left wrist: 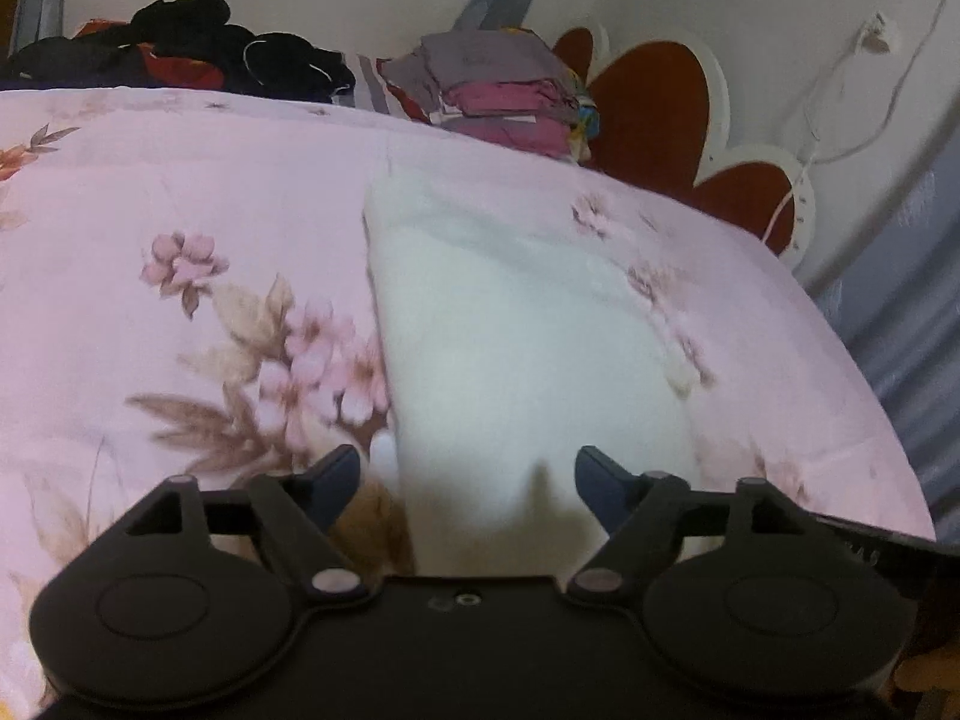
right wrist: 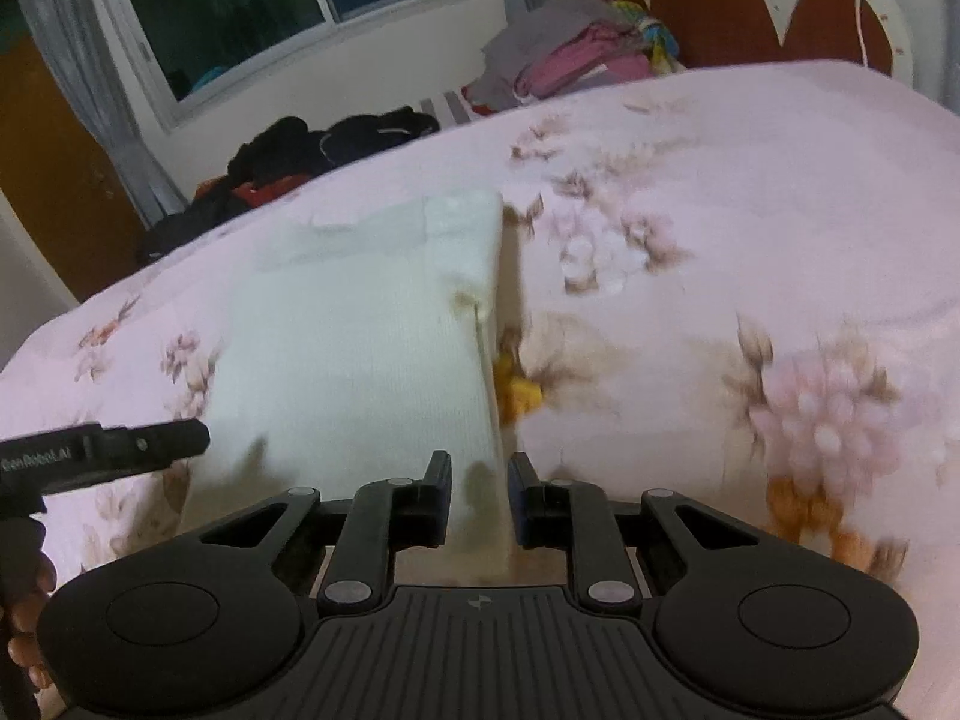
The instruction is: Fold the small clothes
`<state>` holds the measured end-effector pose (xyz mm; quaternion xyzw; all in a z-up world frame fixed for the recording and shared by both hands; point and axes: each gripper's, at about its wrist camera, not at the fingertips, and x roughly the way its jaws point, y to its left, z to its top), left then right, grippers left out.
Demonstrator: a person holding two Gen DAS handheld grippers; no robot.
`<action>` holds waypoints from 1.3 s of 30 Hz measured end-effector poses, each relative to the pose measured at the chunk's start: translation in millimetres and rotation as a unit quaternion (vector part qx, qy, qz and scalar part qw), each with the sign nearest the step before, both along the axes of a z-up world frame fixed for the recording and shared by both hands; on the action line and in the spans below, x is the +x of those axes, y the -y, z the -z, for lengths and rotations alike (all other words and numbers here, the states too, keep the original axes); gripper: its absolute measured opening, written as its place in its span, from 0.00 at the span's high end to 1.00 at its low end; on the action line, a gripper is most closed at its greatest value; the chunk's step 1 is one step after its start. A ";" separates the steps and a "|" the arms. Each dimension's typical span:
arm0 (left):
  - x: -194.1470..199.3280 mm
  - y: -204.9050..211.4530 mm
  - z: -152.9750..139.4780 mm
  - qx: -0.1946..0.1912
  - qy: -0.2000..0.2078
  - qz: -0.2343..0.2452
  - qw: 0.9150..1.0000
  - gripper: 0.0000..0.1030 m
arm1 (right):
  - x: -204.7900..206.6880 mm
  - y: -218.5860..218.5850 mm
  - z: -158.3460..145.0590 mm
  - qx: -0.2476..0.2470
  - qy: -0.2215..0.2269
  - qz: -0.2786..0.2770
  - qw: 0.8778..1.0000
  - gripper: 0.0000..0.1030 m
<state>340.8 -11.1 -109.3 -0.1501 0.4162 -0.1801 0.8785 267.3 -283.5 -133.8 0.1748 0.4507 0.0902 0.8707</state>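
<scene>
A: While the white garment [right wrist: 360, 336] lies flat on the pink floral bedspread [right wrist: 720, 210], both tools hover at its near hem.

B: The left tool [left wrist: 468, 474] stands spread wide over the cloth, gripping nothing.

A: And the right tool [right wrist: 480, 486] straddles the right-hand edge, narrowly parted, not pinching that I can see.

B: My advice: bite both near corners level, lift together, and carry the hem squarely up to the far edge so the fold lands straight.

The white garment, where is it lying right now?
The white garment lies flat on the pink floral bedspread, just ahead of both grippers; in the right wrist view its right edge runs toward the right gripper.
</scene>
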 end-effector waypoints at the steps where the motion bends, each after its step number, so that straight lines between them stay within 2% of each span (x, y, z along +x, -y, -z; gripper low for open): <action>1: 5.2 1.0 0.4 -0.003 -0.003 -0.004 1.000 0.23 | 7.1 1.8 1.3 0.007 0.000 -0.001 1.000 0.80; 2: 11.9 1.9 1.4 -0.005 -0.008 -0.010 1.000 0.23 | 14.6 4.0 3.3 0.016 0.000 0.000 1.000 0.80; 3: 17.6 2.7 2.3 -0.006 -0.010 -0.014 1.000 0.23 | 21.8 6.5 5.8 0.026 0.000 0.003 1.000 0.75; 4: 23.5 3.3 3.5 -0.007 -0.013 -0.019 1.000 0.23 | 28.1 8.5 7.5 0.035 0.001 0.007 0.999 0.48; 6: 34.6 3.6 6.7 -0.015 -0.020 -0.028 0.999 0.23 | 38.8 11.3 8.8 0.050 0.015 0.014 0.999 0.19; 9: 50.4 4.6 10.8 -0.036 -0.030 -0.035 0.998 0.23 | 60.1 11.3 10.9 0.060 0.028 0.001 0.998 0.19; 15: 72.4 13.1 25.9 -0.041 -0.054 -0.024 0.997 0.28 | 104.9 15.2 38.6 0.106 -0.002 0.001 0.994 0.19; 19: 79.2 16.2 35.5 -0.050 -0.062 -0.022 0.997 0.28 | 116.4 13.1 58.7 0.136 -0.020 -0.015 0.990 0.20; 21: 80.6 18.9 36.8 -0.047 -0.059 -0.018 0.997 0.29 | 118.1 11.2 62.1 0.139 -0.010 -0.018 0.990 0.21; 23: 81.8 21.0 37.2 -0.040 -0.056 -0.012 0.998 0.31 | 120.2 9.7 63.5 0.142 -0.008 -0.014 0.990 0.31; 25: 82.6 22.3 35.1 -0.033 -0.057 -0.010 0.998 0.39 | 121.4 5.9 64.9 0.150 -0.011 -0.020 0.988 0.52; 27: 82.4 23.5 32.2 -0.027 -0.055 -0.009 0.998 0.45 | 121.6 3.8 65.0 0.153 -0.013 -0.023 0.988 0.55; 30: 80.5 30.2 25.2 -0.011 -0.045 -0.009 0.999 0.55 | 122.3 5.8 62.7 0.162 -0.015 -0.028 0.986 0.66; 34: 75.4 34.6 15.7 0.005 -0.029 -0.006 1.000 0.63 | 119.9 3.7 51.9 0.150 -0.003 -0.035 0.988 0.70; 39: 68.3 32.6 2.6 0.006 -0.014 -0.001 1.000 0.67 | 115.1 5.3 39.4 0.159 0.007 -0.035 0.987 0.71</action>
